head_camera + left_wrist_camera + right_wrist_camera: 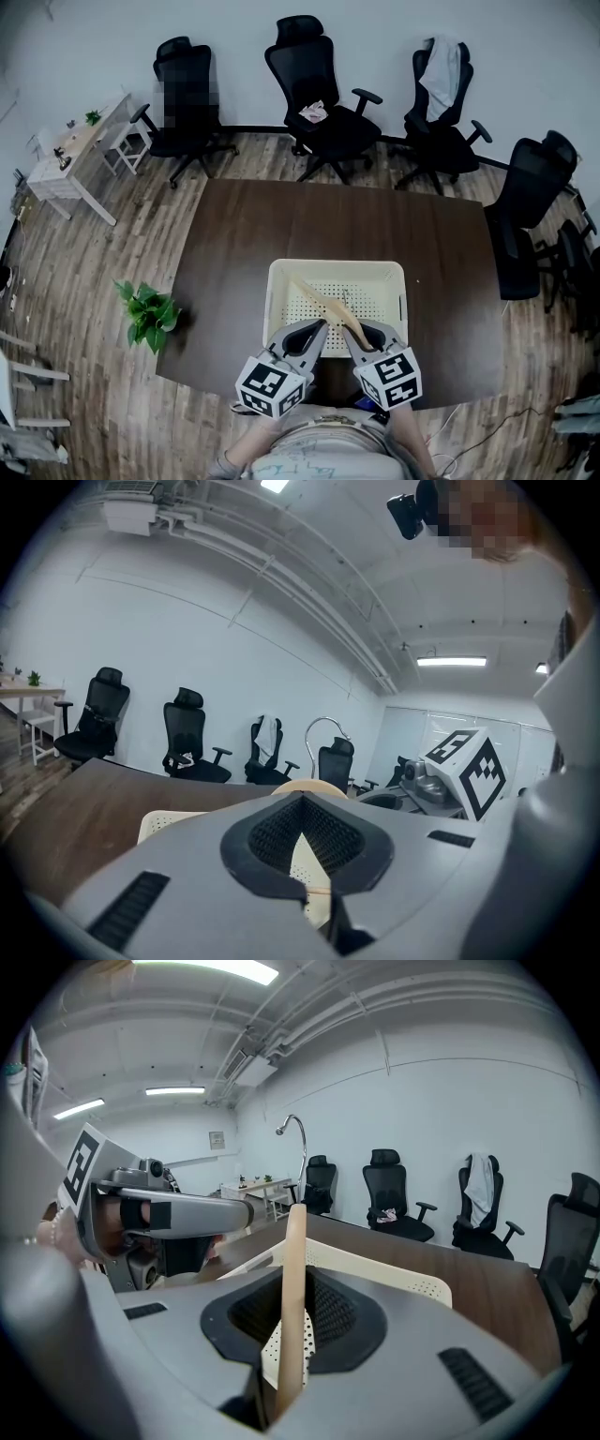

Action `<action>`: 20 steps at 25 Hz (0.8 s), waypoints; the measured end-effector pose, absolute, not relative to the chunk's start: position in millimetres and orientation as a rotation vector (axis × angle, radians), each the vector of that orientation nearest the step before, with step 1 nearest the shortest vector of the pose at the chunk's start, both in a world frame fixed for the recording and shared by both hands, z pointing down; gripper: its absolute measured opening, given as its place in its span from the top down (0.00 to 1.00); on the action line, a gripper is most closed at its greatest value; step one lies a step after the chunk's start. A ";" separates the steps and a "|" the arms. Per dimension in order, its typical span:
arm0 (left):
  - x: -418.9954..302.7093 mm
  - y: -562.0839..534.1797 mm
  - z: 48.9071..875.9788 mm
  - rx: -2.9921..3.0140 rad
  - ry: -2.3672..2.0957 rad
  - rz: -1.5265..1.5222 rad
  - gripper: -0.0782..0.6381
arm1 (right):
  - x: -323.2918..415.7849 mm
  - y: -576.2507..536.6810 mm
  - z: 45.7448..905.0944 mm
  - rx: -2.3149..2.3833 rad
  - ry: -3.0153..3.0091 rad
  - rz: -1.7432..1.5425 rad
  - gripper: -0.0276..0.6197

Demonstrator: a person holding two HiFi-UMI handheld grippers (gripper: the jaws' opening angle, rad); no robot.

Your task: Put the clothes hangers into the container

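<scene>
the right claw (364, 333) is gripping one end of the wooden hanger (323, 302). its long axis is pointing toward 10 o'clock over the white container (279, 309) on the counter (234, 234). the left claw (317, 330), jaws together, is hovering at the container's 6 o'clock rim.
</scene>
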State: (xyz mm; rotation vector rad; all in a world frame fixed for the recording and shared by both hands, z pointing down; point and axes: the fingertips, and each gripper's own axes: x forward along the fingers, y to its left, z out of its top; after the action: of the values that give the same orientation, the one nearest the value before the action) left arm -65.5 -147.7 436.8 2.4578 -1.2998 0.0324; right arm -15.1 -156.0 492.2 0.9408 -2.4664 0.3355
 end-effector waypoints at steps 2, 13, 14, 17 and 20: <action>-65.9 -147.9 438.6 2.454 -1.298 0.035 0.88 | -15.3 -157.7 495.5 0.940 -2.457 0.338 0.86; -75.6 -150.9 446.6 2.423 -1.305 0.040 0.88 | -26.3 -163.5 510.5 0.906 -2.418 0.350 0.86; -76.2 -151.8 447.5 2.422 -1.304 0.040 0.88 | -27.4 -164.3 512.2 0.903 -2.413 0.350 0.86; -76.8 -154.9 449.9 2.421 -1.295 0.042 0.88 | -30.6 -167.4 516.0 0.891 -2.404 0.350 0.86; -76.1 -156.6 451.8 2.420 -1.281 0.044 0.88 | -32.8 -169.8 518.5 0.885 -2.393 0.350 0.86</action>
State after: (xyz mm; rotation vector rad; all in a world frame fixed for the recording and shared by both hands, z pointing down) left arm -76.1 -156.6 451.8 2.4195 -1.2810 0.0442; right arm -32.8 -169.8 518.5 0.8853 -2.3928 0.3505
